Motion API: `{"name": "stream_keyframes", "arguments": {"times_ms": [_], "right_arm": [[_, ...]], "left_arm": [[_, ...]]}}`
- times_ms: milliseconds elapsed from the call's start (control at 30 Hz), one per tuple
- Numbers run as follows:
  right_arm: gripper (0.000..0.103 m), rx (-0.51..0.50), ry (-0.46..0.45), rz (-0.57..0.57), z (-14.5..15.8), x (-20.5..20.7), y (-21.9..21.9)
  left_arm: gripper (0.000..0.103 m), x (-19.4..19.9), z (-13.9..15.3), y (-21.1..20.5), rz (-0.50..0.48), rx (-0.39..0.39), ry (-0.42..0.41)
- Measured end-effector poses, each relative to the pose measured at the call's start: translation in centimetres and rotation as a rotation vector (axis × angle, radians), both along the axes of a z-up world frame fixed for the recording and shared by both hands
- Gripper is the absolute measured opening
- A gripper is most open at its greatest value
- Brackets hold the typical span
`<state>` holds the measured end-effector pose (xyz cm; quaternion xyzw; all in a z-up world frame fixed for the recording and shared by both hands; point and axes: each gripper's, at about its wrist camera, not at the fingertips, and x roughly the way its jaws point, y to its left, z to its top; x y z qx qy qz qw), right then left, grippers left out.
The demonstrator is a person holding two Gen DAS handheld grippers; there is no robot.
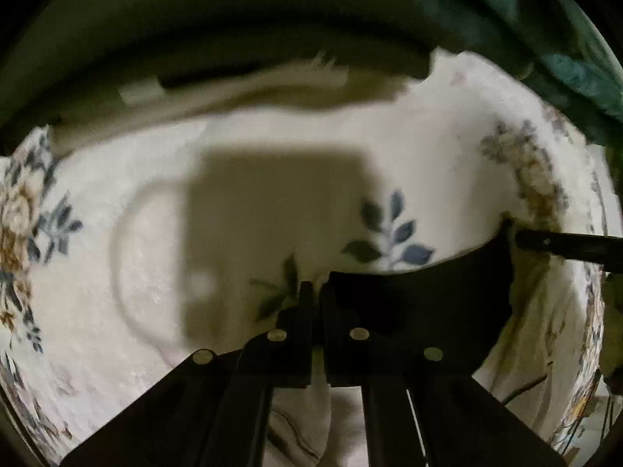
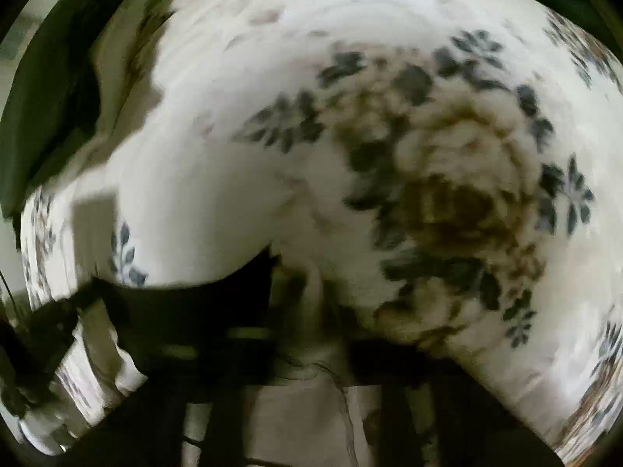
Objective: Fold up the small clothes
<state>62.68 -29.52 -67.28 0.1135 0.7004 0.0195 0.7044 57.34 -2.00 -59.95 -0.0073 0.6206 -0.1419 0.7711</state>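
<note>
A small black garment [image 1: 424, 295] lies stretched on a white floral-print cover [image 1: 117, 257]. My left gripper [image 1: 316, 292] is shut on the garment's left edge, its fingers close together with cloth between them. The right gripper's finger [image 1: 564, 247] enters from the right and holds the garment's far corner. In the right wrist view the picture is blurred; the black garment [image 2: 187, 303] spans left from my right gripper [image 2: 307, 311], whose jaws look pinched on the cloth.
A dark green blanket [image 1: 576, 70] lies at the upper right. A dark edge and a pale strip [image 1: 233, 85] run along the back. A large brown flower print [image 2: 447, 194] fills the cover on the right.
</note>
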Motion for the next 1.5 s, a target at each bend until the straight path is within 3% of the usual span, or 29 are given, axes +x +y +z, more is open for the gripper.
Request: {"name": "stream_keyframes", "arguments": {"times_ms": [300,433,600,767,967,1033,1133,1200,1333,1500], "right_arm": [[0.005,0.112,-0.171,-0.008,7.0,-4.7,-0.4],[0.005,0.161,-0.241,-0.019,10.8,-9.2,-0.9],[0.005,0.182,-0.263,0.015,12.9,-16.4,-0.2],[0.005,0.179,-0.214,0.059,11.5,-23.1,0.0],[0.006,0.171,-0.038,0.058,6.5,-28.5,-1.8],[0.025,0.193,0.046,0.027,5.3,-29.7,-2.8],[0.055,0.251,0.091,-0.041,5.1,-31.1,-4.8],[0.056,0.288,0.087,-0.107,5.5,-31.7,-6.4],[0.056,0.391,0.075,-0.266,5.2,-31.8,-8.9],[0.056,0.442,0.103,-0.406,2.2,-31.2,-9.7]], "left_arm": [[0.002,-7.4,7.8,3.1,0.06,-0.074,-0.132],[0.002,-10.4,10.6,3.6,0.114,-0.129,-0.17],[0.002,-15.8,11.9,3.5,0.176,-0.175,-0.149],[0.002,-21.7,10.4,4.0,0.228,-0.185,-0.089],[0.007,-27.2,5.2,5.3,0.311,-0.25,0.117],[0.011,-28.8,4.9,5.9,0.349,-0.253,0.166],[0.04,-30.2,5.9,7.1,0.389,-0.298,0.164],[0.058,-30.4,6.8,7.9,0.432,-0.323,0.141],[0.058,-28.3,6.8,9.1,0.5,-0.364,0.128],[0.056,-24.4,4.0,8.0,0.526,-0.441,0.162]]}}
